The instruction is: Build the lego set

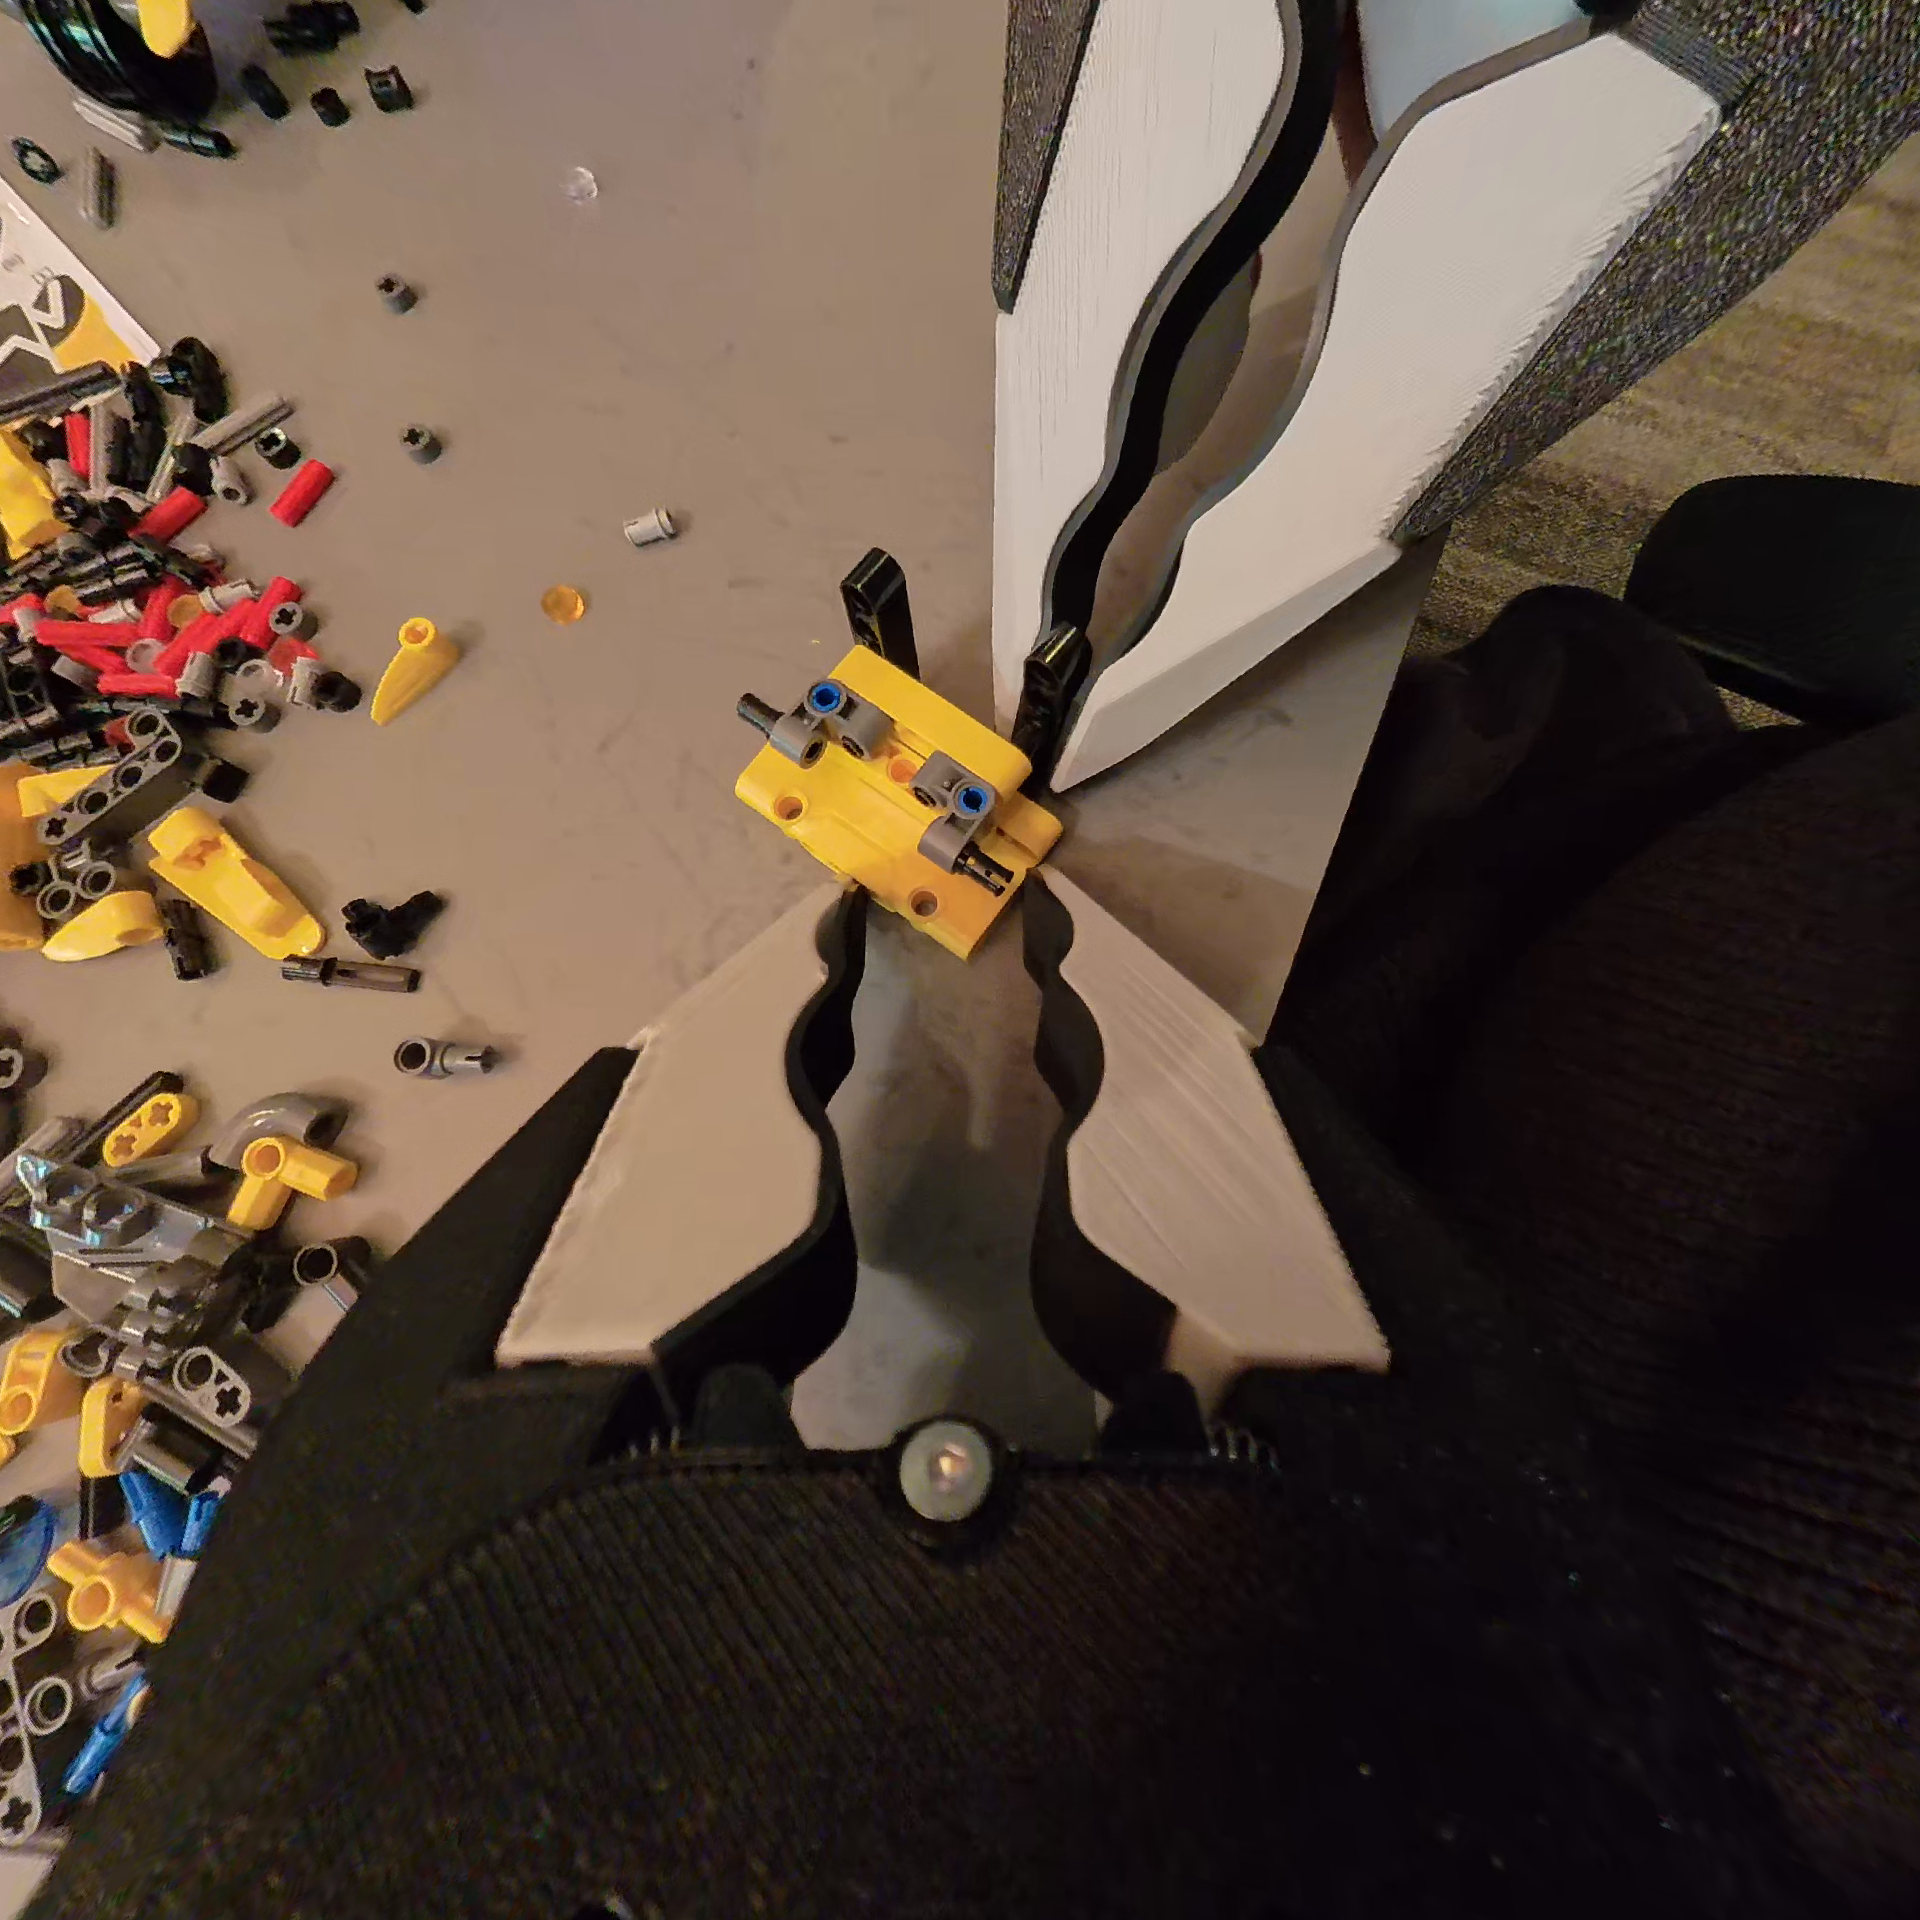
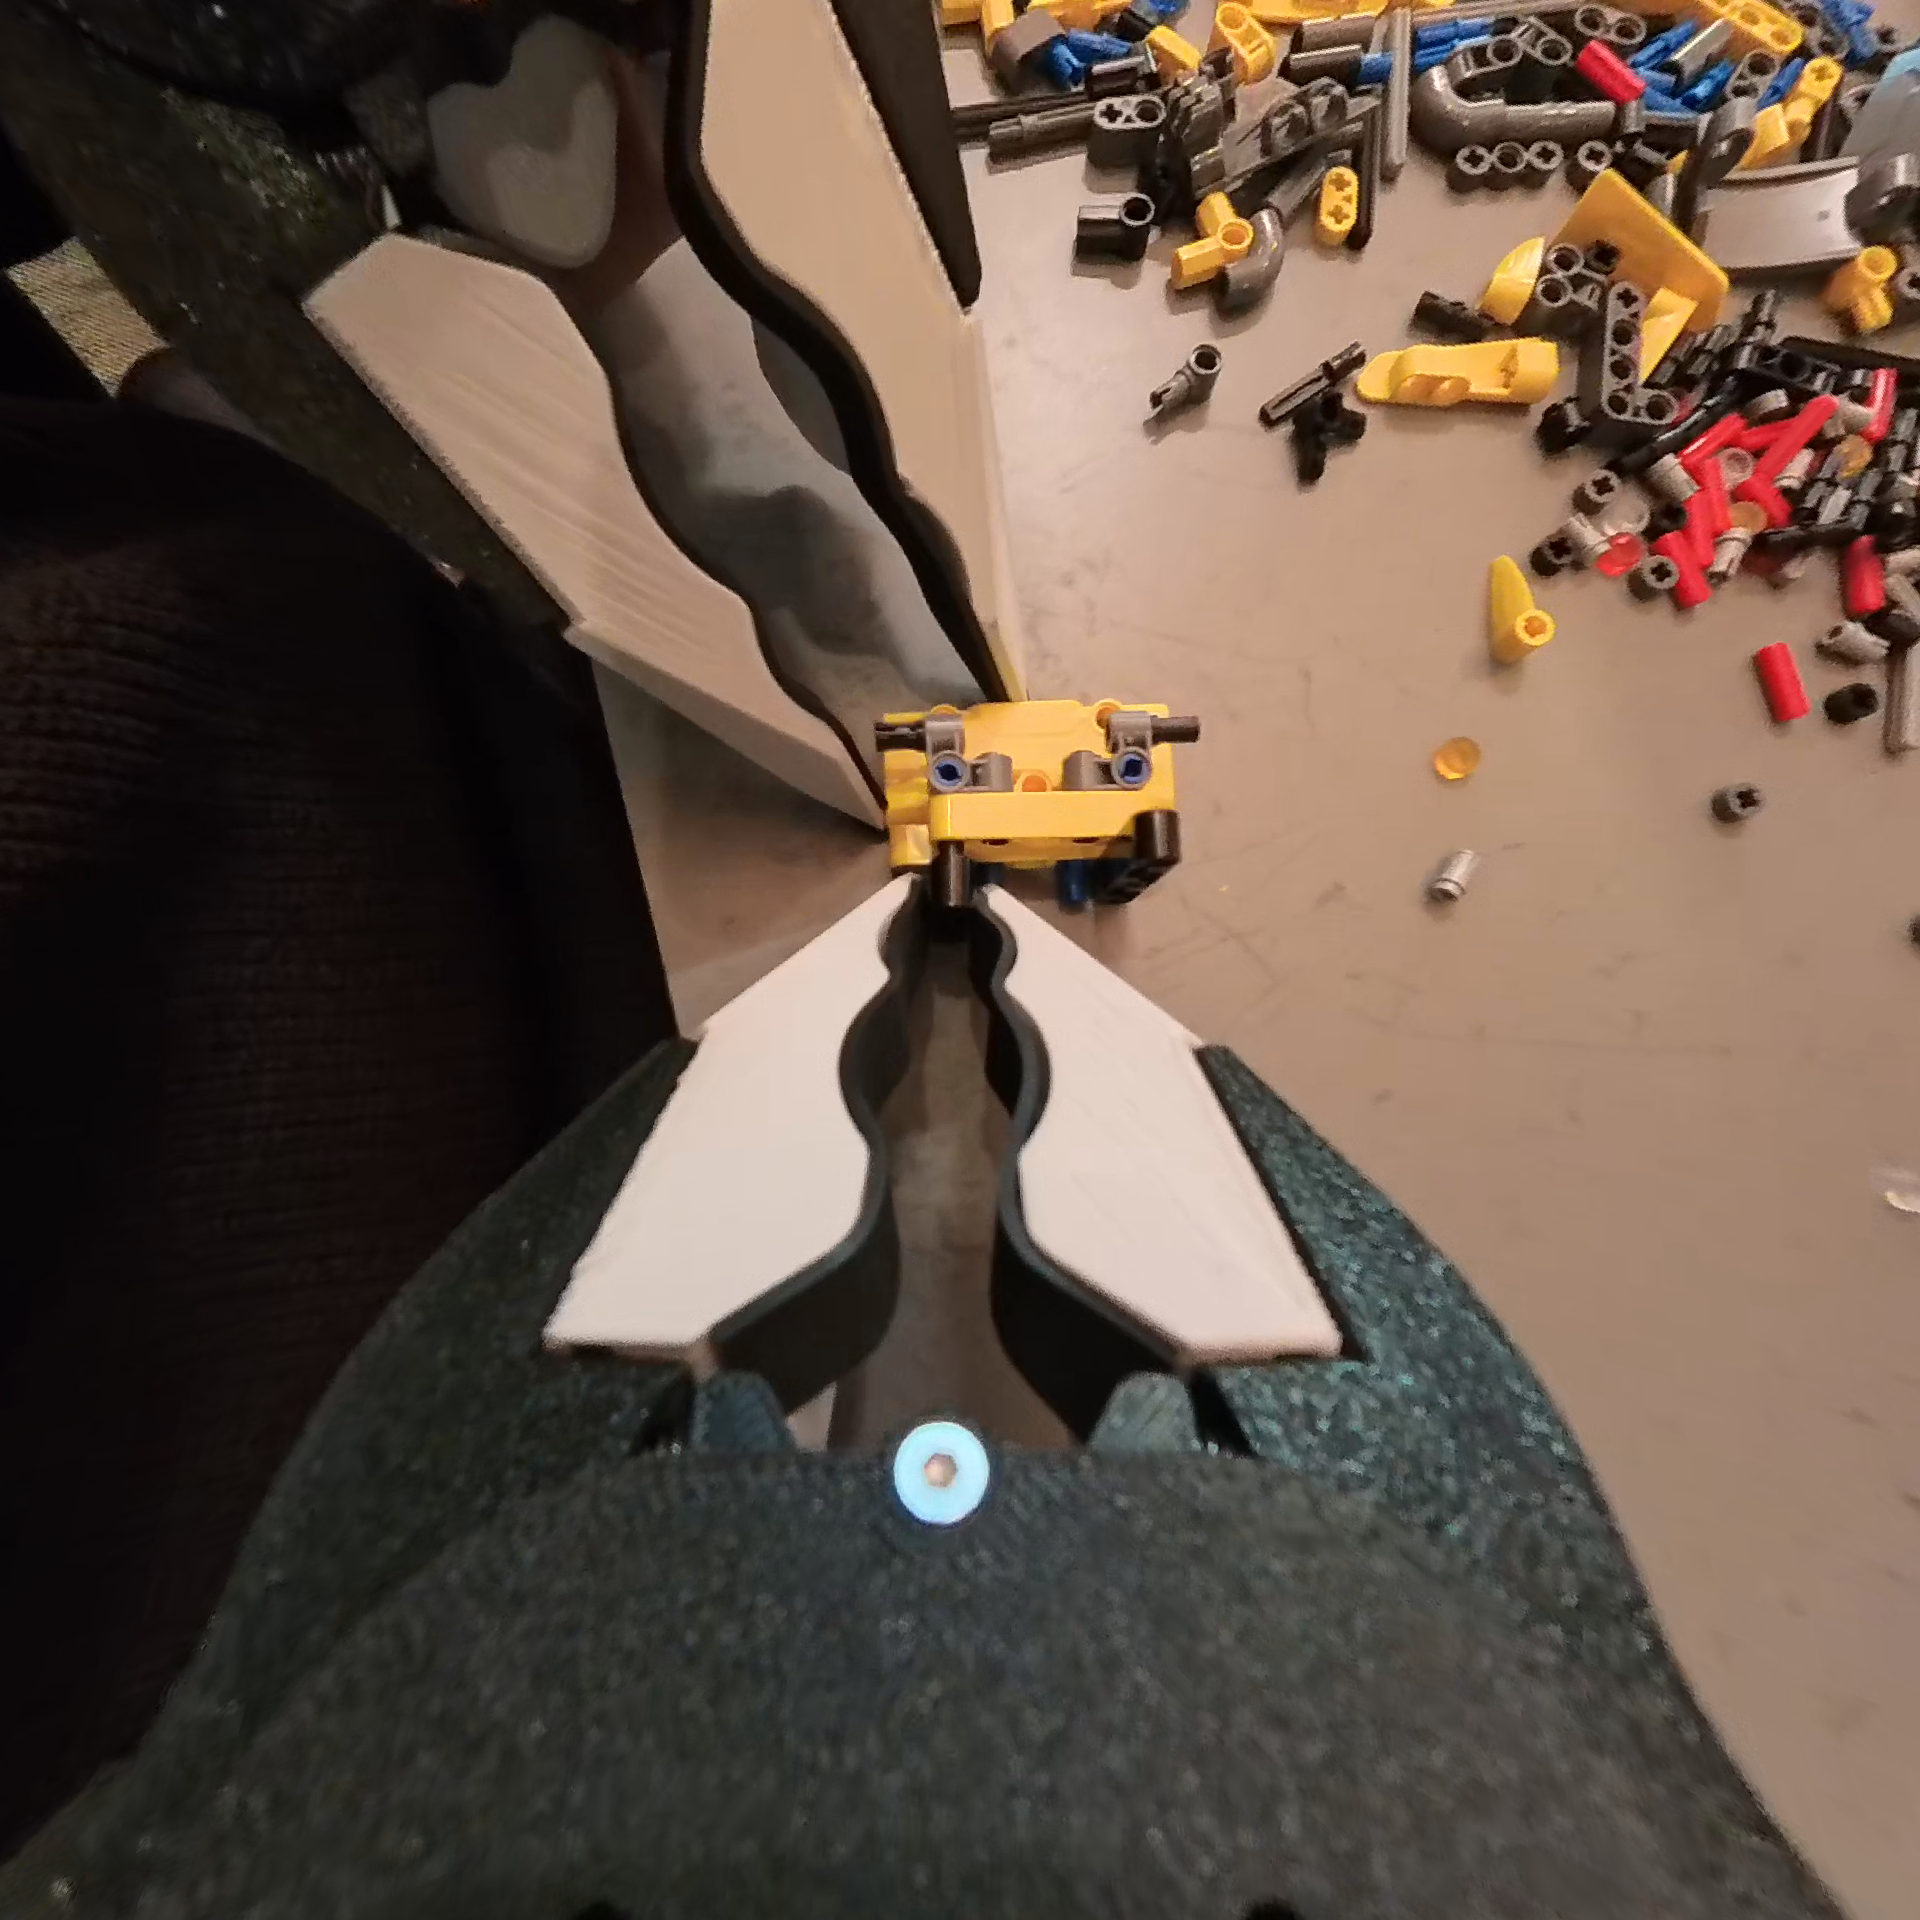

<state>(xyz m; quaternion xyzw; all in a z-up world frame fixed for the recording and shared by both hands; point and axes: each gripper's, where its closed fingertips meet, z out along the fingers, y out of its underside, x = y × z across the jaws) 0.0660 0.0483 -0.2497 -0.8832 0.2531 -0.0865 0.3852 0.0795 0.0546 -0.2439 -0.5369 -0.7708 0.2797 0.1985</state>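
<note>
we see the left gripper [image 1: 940, 899] clamped on the near edge of a yellow block [image 1: 894, 800] bearing grey connectors [image 1: 961, 805] with blue pins, held just above the grey table [image 1: 623, 364]. the right gripper [image 2: 948, 902] pinches a black beam [image 2: 951, 868] on the block's far side, fingers nearly together. loose parts [image 2: 1621, 312] lie scattered well apart; an orange stud [image 1: 563, 604] sits nearer.

I can't see the underside of the yellow block assembly [image 2: 1029, 795]; its black beams [image 1: 1047, 686] vanish between the right claw's [image 1: 1049, 774] tips. The brick pile [image 1: 125, 644] runs off the left frame edge, as does a printed sheet [image 1: 62, 301]. Tiny pins there blur together.
</note>
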